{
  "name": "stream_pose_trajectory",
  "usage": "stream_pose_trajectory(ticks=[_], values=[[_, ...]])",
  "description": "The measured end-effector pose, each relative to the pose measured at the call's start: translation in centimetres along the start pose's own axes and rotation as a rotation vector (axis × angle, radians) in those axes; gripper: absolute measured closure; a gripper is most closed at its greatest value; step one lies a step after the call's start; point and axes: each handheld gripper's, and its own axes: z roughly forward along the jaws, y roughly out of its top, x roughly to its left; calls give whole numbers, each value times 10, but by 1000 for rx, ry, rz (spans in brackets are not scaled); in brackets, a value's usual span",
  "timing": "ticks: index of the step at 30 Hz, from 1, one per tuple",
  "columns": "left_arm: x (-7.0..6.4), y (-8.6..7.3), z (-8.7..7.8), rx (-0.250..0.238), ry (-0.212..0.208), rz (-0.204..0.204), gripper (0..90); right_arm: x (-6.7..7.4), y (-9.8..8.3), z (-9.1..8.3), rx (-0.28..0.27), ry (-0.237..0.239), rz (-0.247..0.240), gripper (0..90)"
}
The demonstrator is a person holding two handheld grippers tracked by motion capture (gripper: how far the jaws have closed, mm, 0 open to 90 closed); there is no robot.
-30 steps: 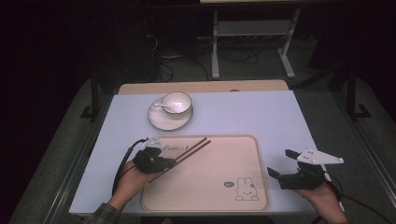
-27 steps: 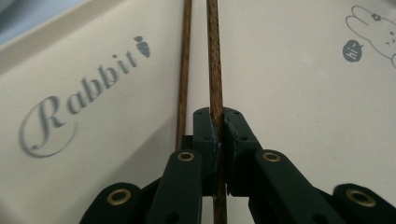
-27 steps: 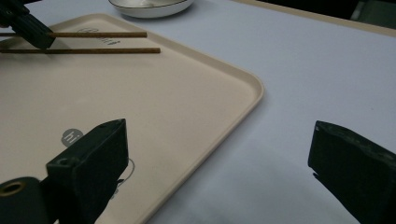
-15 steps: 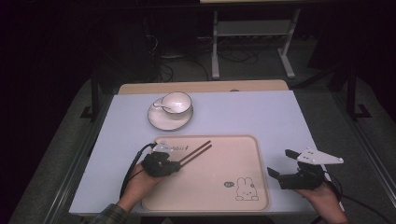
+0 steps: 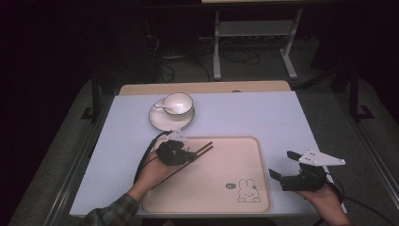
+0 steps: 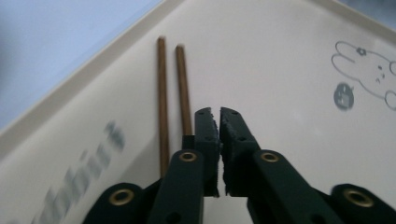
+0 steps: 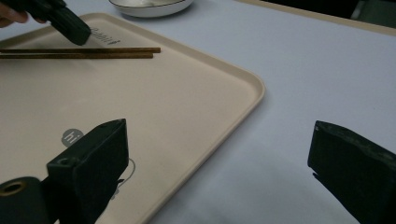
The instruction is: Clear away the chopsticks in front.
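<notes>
From above we see a dim room: the floor and racks behind the counter (image 5: 263, 117) sink into near black, while the counter and tray (image 5: 226, 165) catch soft, even light with faint shadows. The cup (image 5: 178, 103) shows a mild sheen. Along the left gripper (image 6: 219, 116), its jaws are sharp, but the print on the tray to their left smears into blur and the chopsticks (image 6: 173, 88) ahead soften slightly. Along the right gripper (image 7: 219, 154), the near jaws look dark and a little soft; the tray beyond is evenly lit, without glare.
</notes>
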Motion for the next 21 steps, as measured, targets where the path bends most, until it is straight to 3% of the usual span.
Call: stream_pose_trajectory(ticks=[4,7,10,14,21], values=[[1,19,27,22,-22,23,888,-1,0,0,1,0,5,45],[2,28,45,53,-3,61,888,-1,0,-1,-1,0,6,45],[6,32,57,66,8,58,887,-2,-1,-2,-4,-1,11,45],[13,36,59,62,34,55,888,-4,-2,-3,-7,-3,16,45],[32,30,49,55,65,3,894,-4,-2,-2,-5,-3,15,45]])
